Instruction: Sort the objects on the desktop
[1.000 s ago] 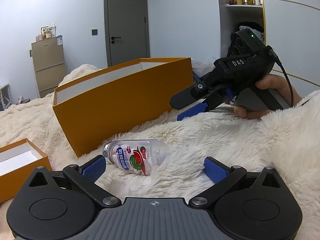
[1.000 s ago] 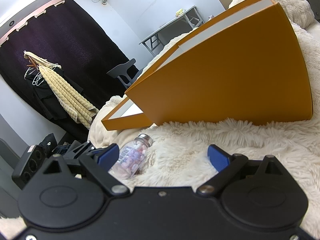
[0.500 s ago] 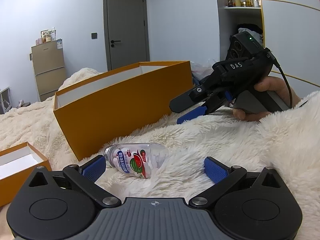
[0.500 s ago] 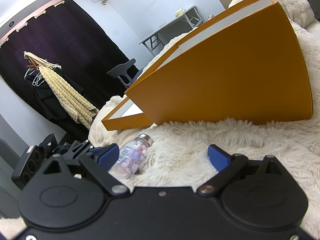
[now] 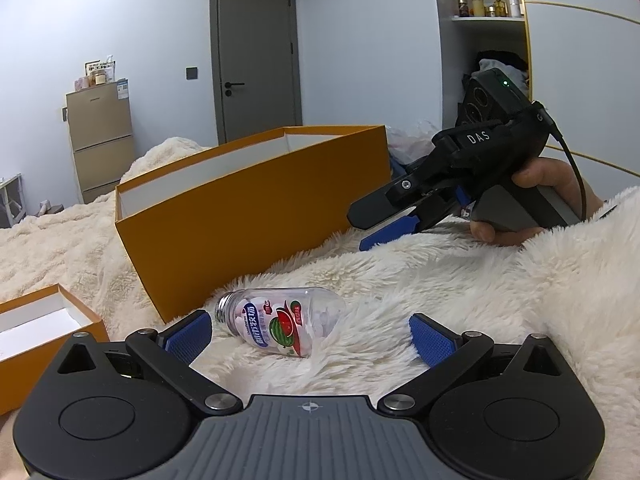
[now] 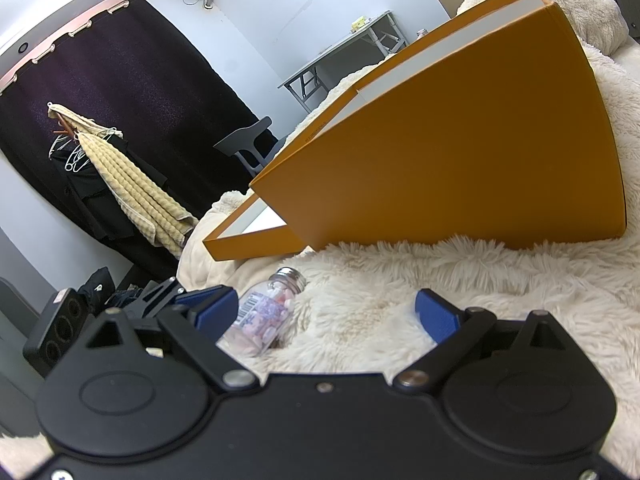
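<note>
Clear plastic bottle of pale tablets, with a threaded metal neck and a watermelon label, lying on its side on a cream shag blanket, just in front of the large orange box. Its long axis runs across the left wrist view, neck to the left and rounded base to the right, tilted slightly toward the camera at the base end. Left gripper: blue pads spread wide, nothing pinched; the bottle sits just ahead of the fingertips, left of the midline, its neck close to the left pad, though contact cannot be confirmed. Right gripper: jaws likewise spread wide and empty; in its own view the bottle appears off to the left, partly behind the left pad, neck pointing away toward the box. Judged from both views, the left gripper is the nearer and better aligned; a small shift leftward and forward would probably bring the bottle's body between its pads, across the short axis. Right hand visible on the handle of its gripper, held low over the blanket near the box's right end. Small orange box, open and white inside, at lower left. Grey door and shelf of bottles behind
</note>
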Available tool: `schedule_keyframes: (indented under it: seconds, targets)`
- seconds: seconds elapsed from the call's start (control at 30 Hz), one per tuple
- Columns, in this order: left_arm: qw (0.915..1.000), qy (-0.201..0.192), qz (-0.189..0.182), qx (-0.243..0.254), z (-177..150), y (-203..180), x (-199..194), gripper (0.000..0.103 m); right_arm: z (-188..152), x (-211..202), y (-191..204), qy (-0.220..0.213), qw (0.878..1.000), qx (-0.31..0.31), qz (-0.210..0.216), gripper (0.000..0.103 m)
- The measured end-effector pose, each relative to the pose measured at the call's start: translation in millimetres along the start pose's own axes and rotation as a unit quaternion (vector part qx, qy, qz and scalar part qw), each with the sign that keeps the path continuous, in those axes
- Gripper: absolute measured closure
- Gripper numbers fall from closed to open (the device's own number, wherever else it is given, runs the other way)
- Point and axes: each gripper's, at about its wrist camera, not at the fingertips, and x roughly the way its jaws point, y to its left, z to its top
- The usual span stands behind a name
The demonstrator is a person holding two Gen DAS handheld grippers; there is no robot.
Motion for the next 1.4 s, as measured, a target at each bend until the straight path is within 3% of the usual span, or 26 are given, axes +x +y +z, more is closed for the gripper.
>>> schedule_keyframes:
  seconds: [0.77,0.83,0.9,1.0,1.03,1.1,1.17,1.27,1.33,1.4]
  targets:
    - [1.0,-0.007,0.0,-0.002,-1,0,1,0.0,0,0,-1,0.002,1.0,0.0,0.0,0.008]
    - [0.9998,-0.013,-0.011,-0.012,-1,2,0,0.009,0,0,-1,0.002,1.0,0.0,0.0,0.008]
    - [0.9988,-0.021,-0.032,-0.03,0,4,1,0.035,0,0,-1,0.002,1.0,0.001,0.001,0.008]
    - [0.9978,-0.029,-0.047,-0.036,1,2,2,0.06,0,1,0,0.002,1.0,0.0,0.001,0.008]
    - [0.9977,-0.03,-0.049,-0.036,1,2,2,0.067,0,1,0,0.002,1.0,0.0,0.001,0.008]
    - [0.997,-0.035,-0.054,-0.042,2,4,0,0.069,0,1,-1,0.002,1.0,0.001,0.002,0.008]
    - [0.9959,-0.041,-0.06,-0.053,2,8,-3,0.068,-1,2,-1,0.002,1.0,0.001,0.002,0.008]
    - [0.9938,-0.066,-0.041,-0.08,3,18,-13,0.05,-1,3,0,0.003,1.0,0.001,0.001,0.008]
    - [0.9922,-0.081,-0.019,-0.093,4,24,-20,0.033,-1,4,0,0.004,1.0,0.0,0.001,0.008]
    - [0.9904,-0.088,-0.002,-0.107,4,29,-24,0.027,-1,4,0,0.005,1.0,-0.001,0.0,0.008]
